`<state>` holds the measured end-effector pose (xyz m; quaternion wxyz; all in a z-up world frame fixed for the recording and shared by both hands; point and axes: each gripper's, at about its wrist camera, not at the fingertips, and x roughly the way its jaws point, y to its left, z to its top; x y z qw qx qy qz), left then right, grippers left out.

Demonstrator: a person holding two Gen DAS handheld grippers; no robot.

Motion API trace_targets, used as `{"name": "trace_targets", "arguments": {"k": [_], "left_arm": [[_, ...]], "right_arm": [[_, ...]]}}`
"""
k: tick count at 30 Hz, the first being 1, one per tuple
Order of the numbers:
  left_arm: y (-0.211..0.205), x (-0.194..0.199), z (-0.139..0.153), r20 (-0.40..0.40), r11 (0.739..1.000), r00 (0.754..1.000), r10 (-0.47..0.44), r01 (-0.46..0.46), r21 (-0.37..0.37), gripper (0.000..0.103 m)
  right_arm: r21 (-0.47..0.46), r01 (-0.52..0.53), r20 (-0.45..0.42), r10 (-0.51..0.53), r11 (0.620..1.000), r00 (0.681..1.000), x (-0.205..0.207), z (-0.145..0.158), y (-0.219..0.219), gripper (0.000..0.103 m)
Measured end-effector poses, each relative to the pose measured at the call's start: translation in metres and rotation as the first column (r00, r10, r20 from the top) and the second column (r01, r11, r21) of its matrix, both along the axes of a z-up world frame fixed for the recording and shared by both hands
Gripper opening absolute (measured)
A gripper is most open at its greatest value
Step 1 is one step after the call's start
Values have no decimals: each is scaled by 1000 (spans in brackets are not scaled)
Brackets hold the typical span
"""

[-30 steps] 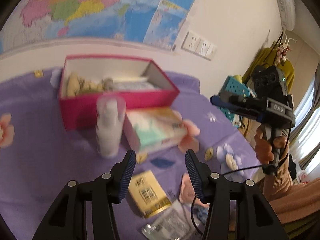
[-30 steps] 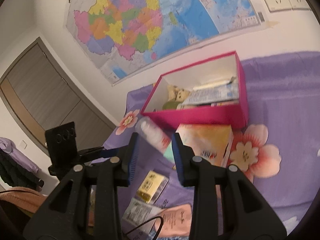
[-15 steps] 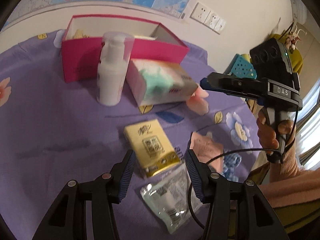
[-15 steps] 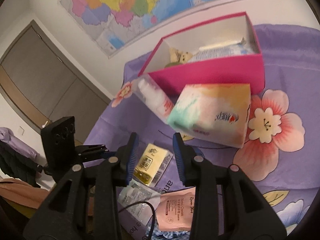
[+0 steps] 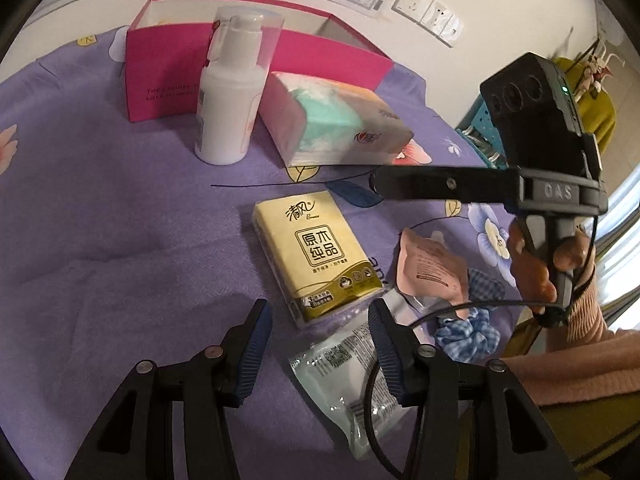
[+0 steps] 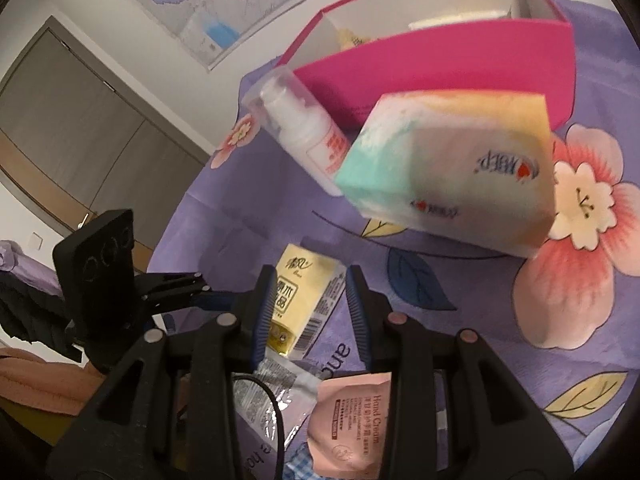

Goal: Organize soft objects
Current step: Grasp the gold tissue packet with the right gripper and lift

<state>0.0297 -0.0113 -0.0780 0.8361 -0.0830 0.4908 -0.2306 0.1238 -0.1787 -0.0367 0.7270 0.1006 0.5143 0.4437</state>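
A yellow tissue pack (image 5: 316, 252) lies on the purple bedspread, just ahead of my open, empty left gripper (image 5: 318, 330). It also shows in the right wrist view (image 6: 304, 300), between the tips of my open, empty right gripper (image 6: 312, 314), which hovers above it. A clear wipes packet (image 5: 356, 384), a pink hand cream sachet (image 5: 432, 268) and a blue checked scrunchie (image 5: 468, 328) lie to its right. A pastel tissue pack (image 5: 336, 120) lies in front of the pink box (image 5: 160, 76).
A white pump bottle (image 5: 228, 92) stands against the pink box's front wall. The box (image 6: 440, 64) holds a plush toy and flat packets. The right gripper's body (image 5: 520, 188) hangs over the bedspread at right. A wall with sockets and a map is behind.
Both grippers have tilted down and moved in toward the small items at the near edge. The yellow tissue pack now sits close ahead of both. Nothing was picked up.
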Motion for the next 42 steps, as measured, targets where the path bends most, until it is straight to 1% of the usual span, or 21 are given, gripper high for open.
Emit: {"name": "trace_targets", "arguments": {"k": [3,6,9,12,15,18,19,21,23,28,32,35,39,42], "left_arm": [[-6,2,-3,-6,1000,1000,-6,6,5,38],[-15,5,-2,1,1000,1000,-21,21,-8,37],[-26,9,-2,0,996,999,-42,42,-75,37],[-37,9,-1,16,993,997,-81,82,-90,40],[-30,11,3,40,995,997,-72,75,-70,40],[-12,18,11,68,998,998,-15,19,-62,40],[-6,20,14,81,999,997,10,-7,-48,40],[0,28,17,94,999,995,31,-29,-22,40],[3,37,14,92,999,995,39,-38,-15,39],[-2,51,6,85,999,996,-8,11,-34,39],[-6,60,1,74,999,997,-21,23,-34,38],[-1,58,1,68,999,998,-15,18,-38,38],[-5,57,0,65,999,998,-22,25,-36,37],[-8,51,0,55,998,998,-37,40,-53,37]], "right_arm": [[-4,-6,-17,5,1000,1000,0,-4,-2,38],[-9,1,-36,-1,1000,999,-1,-9,-8,38],[-9,18,-56,-18,1000,998,0,-12,-16,38],[-7,44,-76,-44,999,996,2,-15,-25,38],[-11,59,-86,-59,998,995,1,-16,-30,38],[-7,52,-94,-52,999,994,-3,-16,-32,38],[-6,49,-97,-49,999,994,-4,-17,-34,38],[-7,38,-112,-38,999,993,-7,-19,-34,38],[-2,31,-127,-31,1000,991,-8,-20,-35,38],[13,16,-146,-14,1000,989,-14,-22,-33,38],[11,22,-159,-20,1000,987,-18,-24,-37,38],[1,6,-164,-5,1000,986,-23,-26,-35,38],[19,-8,-161,11,1000,987,-27,-27,-36,38],[27,31,-146,-27,999,989,-21,-28,-37,37]]}}
